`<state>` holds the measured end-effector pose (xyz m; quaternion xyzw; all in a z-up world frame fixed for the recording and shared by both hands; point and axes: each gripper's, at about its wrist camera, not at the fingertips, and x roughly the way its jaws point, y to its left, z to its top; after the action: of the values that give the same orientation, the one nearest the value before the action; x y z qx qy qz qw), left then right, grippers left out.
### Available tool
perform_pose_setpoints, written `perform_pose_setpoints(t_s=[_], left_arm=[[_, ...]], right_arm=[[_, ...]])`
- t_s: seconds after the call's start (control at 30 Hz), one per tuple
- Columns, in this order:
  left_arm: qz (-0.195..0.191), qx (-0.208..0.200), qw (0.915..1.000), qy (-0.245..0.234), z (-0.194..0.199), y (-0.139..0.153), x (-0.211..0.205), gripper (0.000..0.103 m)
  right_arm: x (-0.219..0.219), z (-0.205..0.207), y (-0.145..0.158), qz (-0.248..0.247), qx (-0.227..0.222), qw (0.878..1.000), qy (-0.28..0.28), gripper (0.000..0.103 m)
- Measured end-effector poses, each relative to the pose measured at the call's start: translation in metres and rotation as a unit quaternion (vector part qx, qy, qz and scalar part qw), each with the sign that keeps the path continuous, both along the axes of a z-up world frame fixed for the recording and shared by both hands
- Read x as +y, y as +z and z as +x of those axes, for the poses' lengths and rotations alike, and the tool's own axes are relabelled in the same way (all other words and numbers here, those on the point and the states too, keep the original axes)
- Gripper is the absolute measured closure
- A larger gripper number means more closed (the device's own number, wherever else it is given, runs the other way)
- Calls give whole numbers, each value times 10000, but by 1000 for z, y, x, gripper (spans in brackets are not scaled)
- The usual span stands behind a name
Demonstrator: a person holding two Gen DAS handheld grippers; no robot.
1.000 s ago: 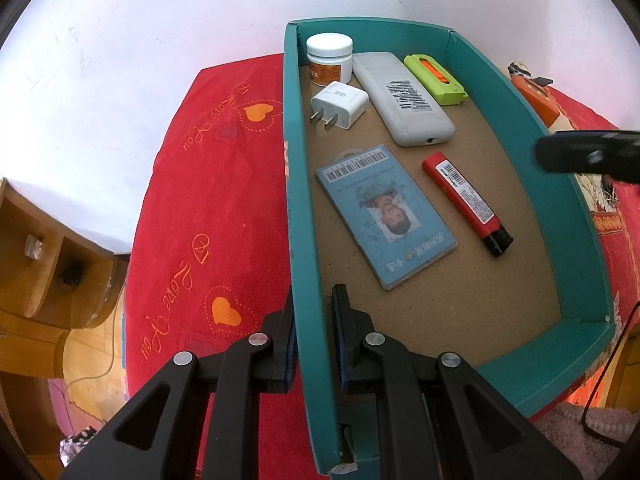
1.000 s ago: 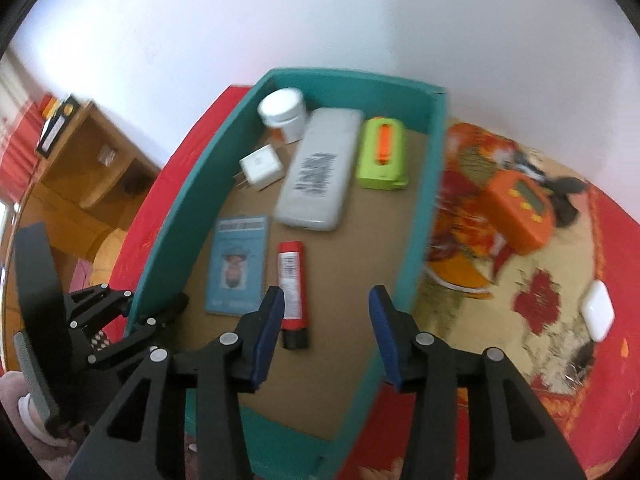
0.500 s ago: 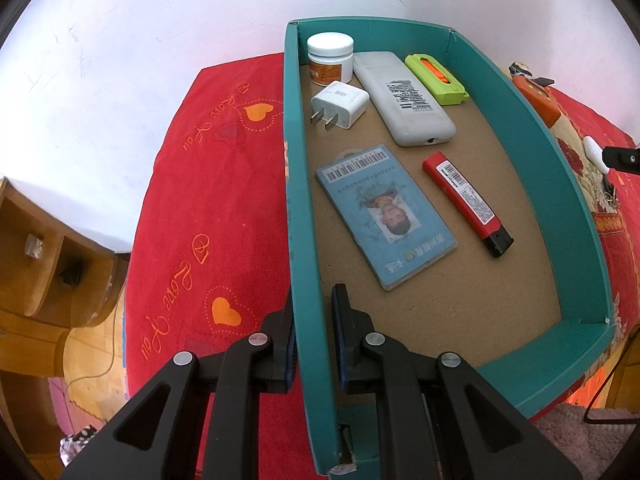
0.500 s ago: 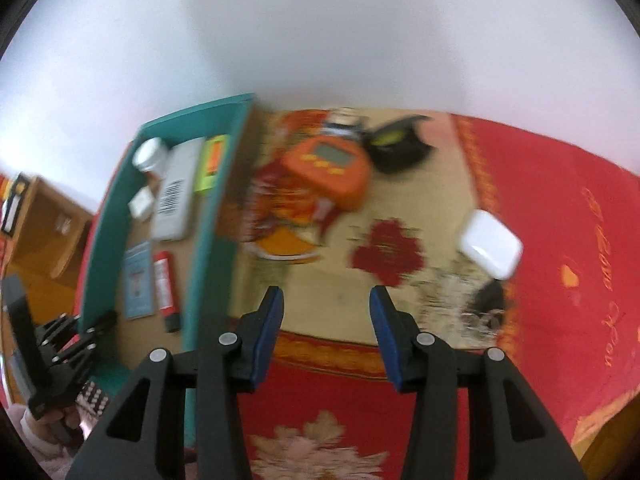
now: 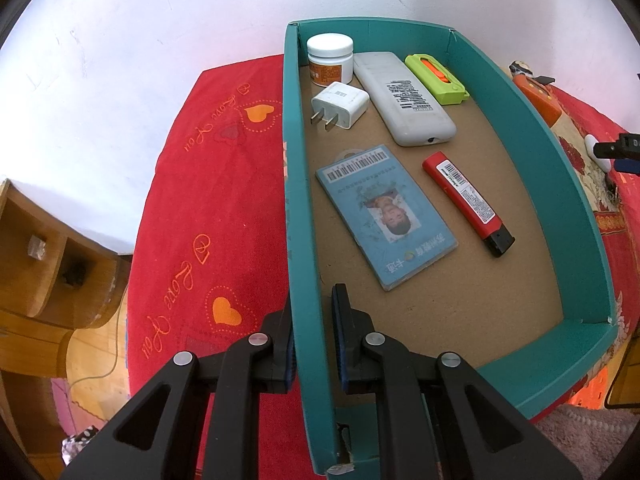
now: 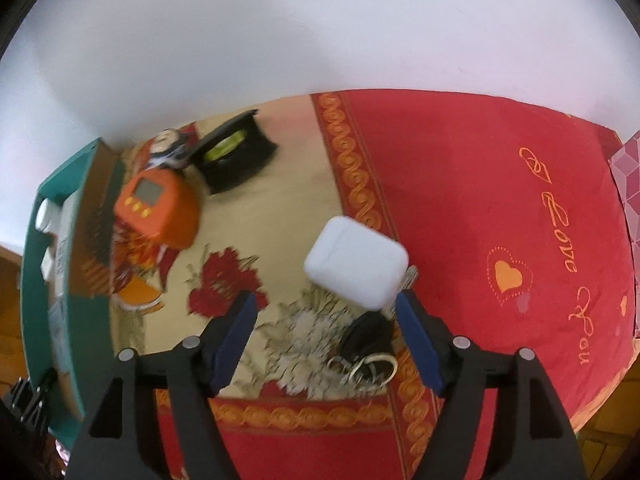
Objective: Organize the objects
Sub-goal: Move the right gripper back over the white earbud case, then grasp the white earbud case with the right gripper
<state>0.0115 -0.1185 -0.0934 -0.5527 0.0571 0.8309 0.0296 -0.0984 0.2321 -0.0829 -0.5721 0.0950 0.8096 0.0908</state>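
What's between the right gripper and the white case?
Nothing visible. The right gripper, jaws opening and empty, points down at the white case, which lies bare on the cloth. A key bunch lies just nearer than the case, under the jaws.

A plain white wall (image 5: 140, 60) backs a table under red heart-patterned cloth (image 5: 208, 216); a wooden shelf unit (image 5: 44, 264) stands alongside.
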Motion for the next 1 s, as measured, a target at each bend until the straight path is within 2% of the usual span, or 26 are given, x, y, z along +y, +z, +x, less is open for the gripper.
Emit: perform_pose_setpoints(t_s=[0.53,0.9,1.0], left_arm=[[-4,-2,10000,-16,0,0,0,89],[-4,-1,10000,-19,0,0,0,89],[-4,-2,10000,-22,0,0,0,89]], right_arm=[[11,-14,-17,85,-66,9998,-161,31],[1,-16,-19,309,-124,9994,10,31],[1,-15,-19,239,-102,9997,18,36]])
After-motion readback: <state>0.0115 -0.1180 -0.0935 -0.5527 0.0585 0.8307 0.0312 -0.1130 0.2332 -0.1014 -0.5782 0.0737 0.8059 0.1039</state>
